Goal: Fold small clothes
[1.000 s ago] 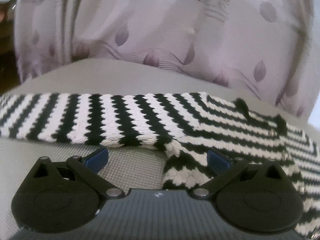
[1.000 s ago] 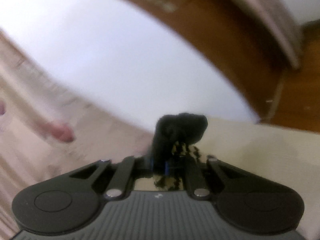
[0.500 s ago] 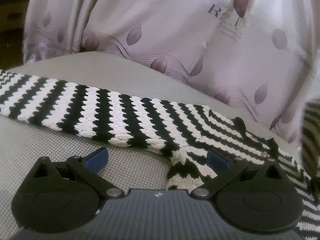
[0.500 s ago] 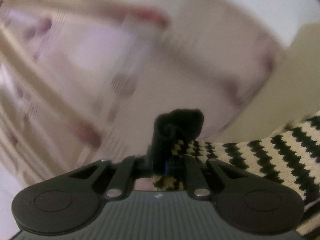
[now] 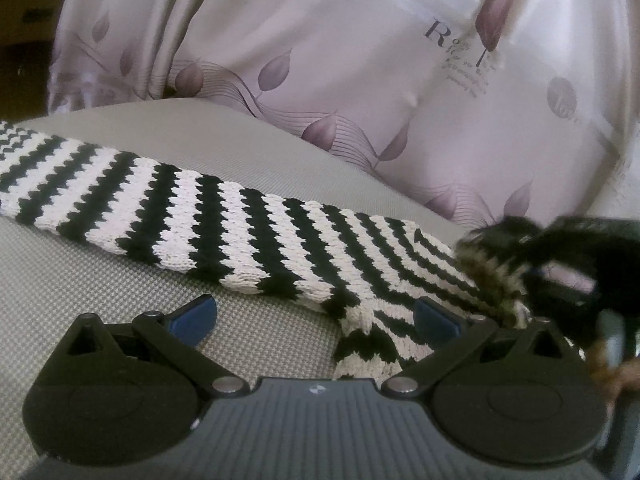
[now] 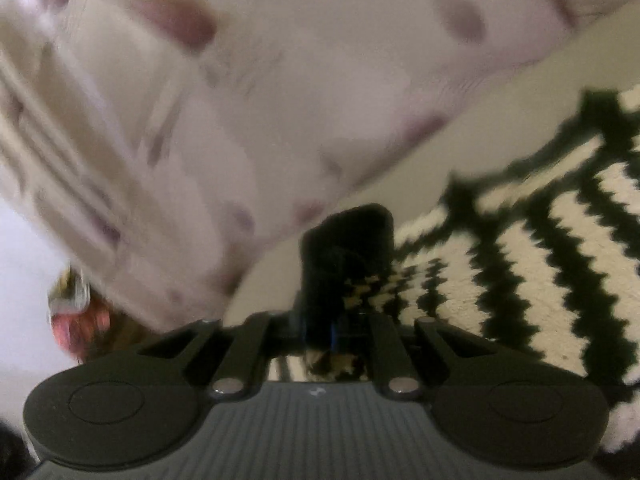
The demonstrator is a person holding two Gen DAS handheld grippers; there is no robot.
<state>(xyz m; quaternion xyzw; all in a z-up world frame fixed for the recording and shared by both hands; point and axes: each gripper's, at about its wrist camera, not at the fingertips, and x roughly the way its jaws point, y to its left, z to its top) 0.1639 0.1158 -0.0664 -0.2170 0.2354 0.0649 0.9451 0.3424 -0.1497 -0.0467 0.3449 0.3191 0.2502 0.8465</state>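
A black-and-white zigzag knit garment (image 5: 224, 220) lies spread across the grey woven surface (image 5: 80, 280). My left gripper (image 5: 314, 316) rests low over that surface and is open, with a hanging fold of the knit (image 5: 368, 344) just inside its right blue pad (image 5: 436, 316). My right gripper (image 6: 340, 320) pinches a bunched black edge of the same garment (image 6: 344, 248), and its jaws are just starting to open with the fabric still between them. In the left wrist view the right gripper (image 5: 560, 268) shows blurred at the right edge, above the garment.
A pale pink cloth with a leaf print (image 5: 360, 80) hangs along the back of the surface. Dark furniture (image 5: 24, 20) stands at the far left. Bare grey surface (image 5: 60, 320) lies to the left of the left gripper.
The right gripper has swung across, carrying the black garment edge over the striped knit, and now shows at the right of the left wrist view. The left gripper rolled slightly and stayed in place.
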